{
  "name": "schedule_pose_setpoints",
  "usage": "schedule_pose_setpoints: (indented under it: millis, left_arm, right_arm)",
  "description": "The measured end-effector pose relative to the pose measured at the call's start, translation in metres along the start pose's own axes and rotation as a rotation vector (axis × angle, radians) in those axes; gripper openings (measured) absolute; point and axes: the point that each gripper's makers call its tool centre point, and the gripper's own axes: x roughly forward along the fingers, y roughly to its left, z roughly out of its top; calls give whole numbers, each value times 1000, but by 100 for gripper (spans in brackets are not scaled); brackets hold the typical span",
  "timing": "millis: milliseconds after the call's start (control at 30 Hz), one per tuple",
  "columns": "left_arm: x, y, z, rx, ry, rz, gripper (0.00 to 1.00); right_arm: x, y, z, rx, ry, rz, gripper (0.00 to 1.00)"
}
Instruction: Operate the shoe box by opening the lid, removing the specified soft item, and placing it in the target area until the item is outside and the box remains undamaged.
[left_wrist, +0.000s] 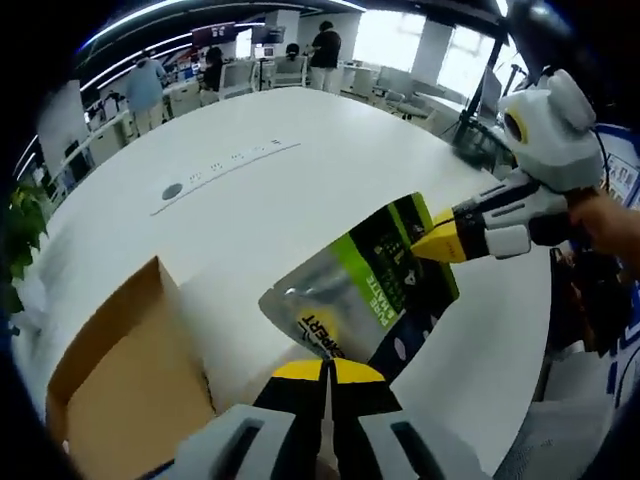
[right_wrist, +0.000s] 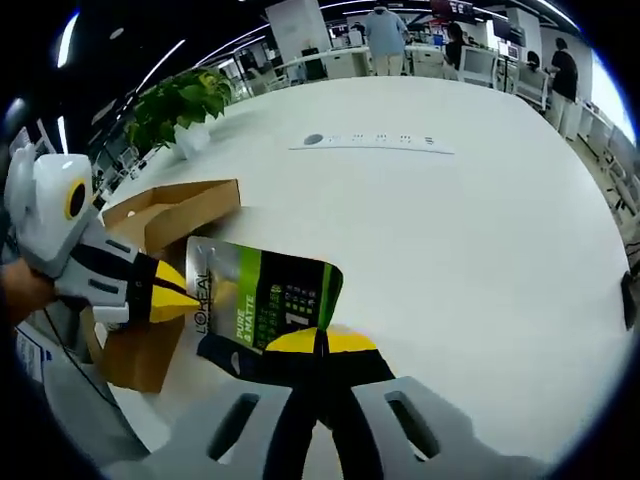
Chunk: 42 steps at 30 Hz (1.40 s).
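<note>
White counter (right_wrist: 480, 230) under all; pouch (right_wrist: 265, 305) held above it, both grippers clamped on opposite edges: left gripper (left_wrist: 325, 372) lower centre, right gripper (right_wrist: 320, 342) too; box (right_wrist: 165, 215) left

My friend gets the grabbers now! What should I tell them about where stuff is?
Left gripper: shut on one edge of the pouch.
Right gripper: shut on the opposite edge.
The pouch hangs between them above the white table, already outside the cardboard box.
The box sits open at the table's edge; no damage visible.
Done: lid open, pouch out.
Left: lay the pouch on the table and let go.
</note>
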Motion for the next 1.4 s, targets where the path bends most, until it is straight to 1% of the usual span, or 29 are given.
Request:
schedule_pose_setpoints:
  millis: [100,233,333,567,633,1033,1200,1400]
  left_arm:
    - [3,0,-1,97,21,15,0]
    - [7,-1,-5,169,45,31,1]
    - [10,-1,-7,260,64,43,1]
    - [17,1,-10,340,92,53,1]
    - [18,2,-10,387,102,59,1]
    - [28,5,-12,464,154,66,2]
    - [30,7,-15,486,172,70,3]
    - [31,11,-14,513,182,84,4]
  right_arm:
    - [4,-2,-3,-2,6,0,0]
    - [8,-2,-7,-6,9,3,0]
    - [11,-3,-10,-18,14,2,0]
    - [19,-5,-10,-47,12,7,0]
    - [21,-6,-10,-64,8,6,0]
    - [33,-10,-11,-124,14,0,1]
    - [37,-13,-10,-142,14,-5,3]
    - [41,-15,-8,-163,10,-7,4]
